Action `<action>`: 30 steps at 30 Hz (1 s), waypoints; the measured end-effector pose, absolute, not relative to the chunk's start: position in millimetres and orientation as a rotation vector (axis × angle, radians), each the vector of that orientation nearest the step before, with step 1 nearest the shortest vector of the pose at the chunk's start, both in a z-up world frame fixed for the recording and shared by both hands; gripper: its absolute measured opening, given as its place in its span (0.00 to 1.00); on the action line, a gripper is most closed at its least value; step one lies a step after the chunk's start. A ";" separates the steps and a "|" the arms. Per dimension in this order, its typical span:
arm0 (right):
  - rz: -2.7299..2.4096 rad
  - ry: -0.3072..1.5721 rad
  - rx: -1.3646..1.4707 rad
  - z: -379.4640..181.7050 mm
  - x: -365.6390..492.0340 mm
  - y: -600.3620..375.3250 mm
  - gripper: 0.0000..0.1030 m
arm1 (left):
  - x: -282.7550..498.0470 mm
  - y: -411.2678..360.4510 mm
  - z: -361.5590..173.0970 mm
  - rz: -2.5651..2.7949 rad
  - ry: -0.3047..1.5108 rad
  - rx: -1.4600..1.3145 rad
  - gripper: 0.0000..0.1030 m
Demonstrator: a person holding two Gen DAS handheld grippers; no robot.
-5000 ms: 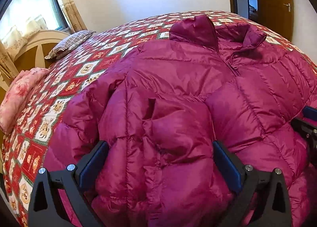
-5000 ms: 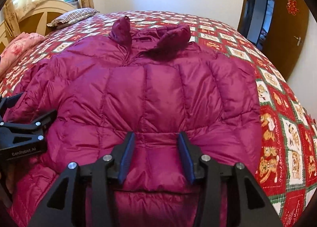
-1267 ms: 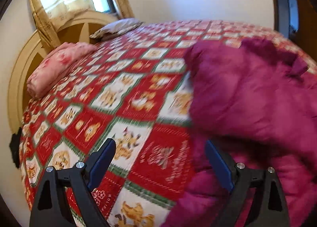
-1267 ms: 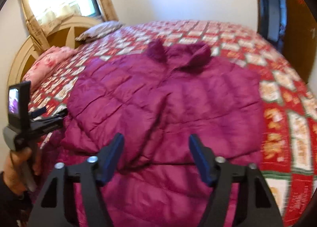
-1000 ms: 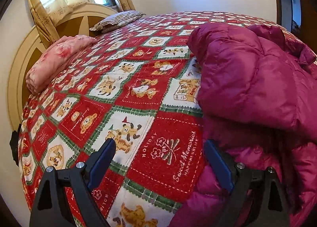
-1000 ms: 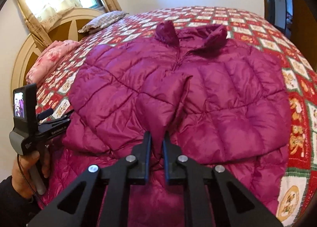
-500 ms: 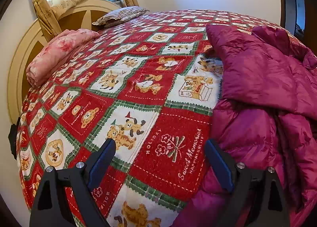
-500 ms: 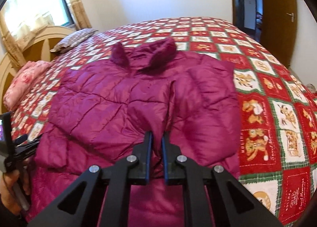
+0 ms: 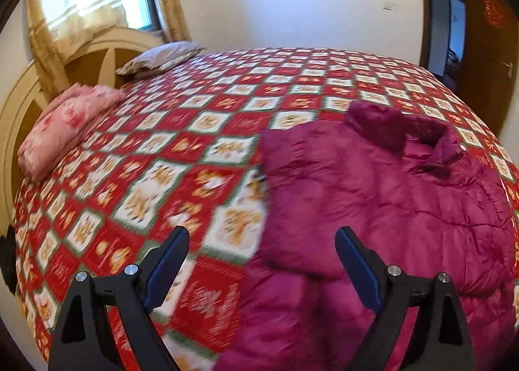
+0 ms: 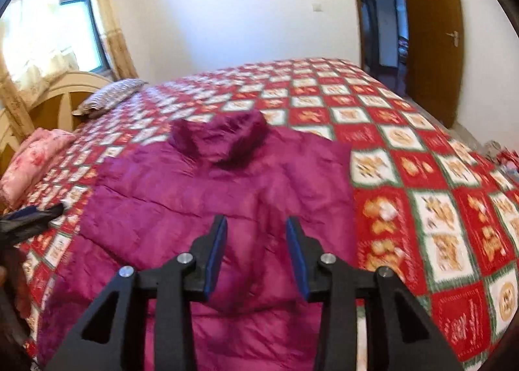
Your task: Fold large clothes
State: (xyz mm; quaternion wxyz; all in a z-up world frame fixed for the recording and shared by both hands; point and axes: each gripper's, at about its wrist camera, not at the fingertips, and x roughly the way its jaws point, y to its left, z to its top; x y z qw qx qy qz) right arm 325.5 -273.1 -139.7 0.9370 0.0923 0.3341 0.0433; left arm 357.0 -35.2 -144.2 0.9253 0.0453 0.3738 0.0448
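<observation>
A magenta puffer jacket [image 10: 207, 189] lies on the bed with both sleeves folded in over its front and its collar [image 10: 220, 137] at the far end. In the left wrist view the jacket [image 9: 389, 209] fills the right half. My left gripper [image 9: 261, 260] is open and empty, above the jacket's left edge. My right gripper [image 10: 256, 247] is open and empty, above the jacket's lower middle. The left gripper also shows at the left edge of the right wrist view [image 10: 29, 218].
The bed has a red, white and green patterned quilt [image 9: 181, 150]. A folded pink blanket [image 9: 61, 124] and a striped pillow [image 9: 159, 56] lie by the headboard [image 9: 97, 59]. A wooden door [image 10: 431, 33] stands open at the right.
My right gripper has opened and let go of the jacket sleeve it held. Both grippers have lifted and pulled back, so more of the bed shows.
</observation>
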 end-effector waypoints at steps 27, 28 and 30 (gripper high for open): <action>0.167 0.827 0.126 -210.7 365.5 -240.5 0.28 | 385.4 -66.7 -227.7 0.107 0.843 0.111 0.91; 0.166 0.828 0.124 -210.8 365.3 -240.3 0.28 | 385.6 -67.2 -227.7 0.108 0.844 0.112 0.91; 0.163 0.828 0.120 -210.9 365.6 -239.4 0.28 | 385.8 -67.4 -227.6 0.107 0.845 0.111 0.91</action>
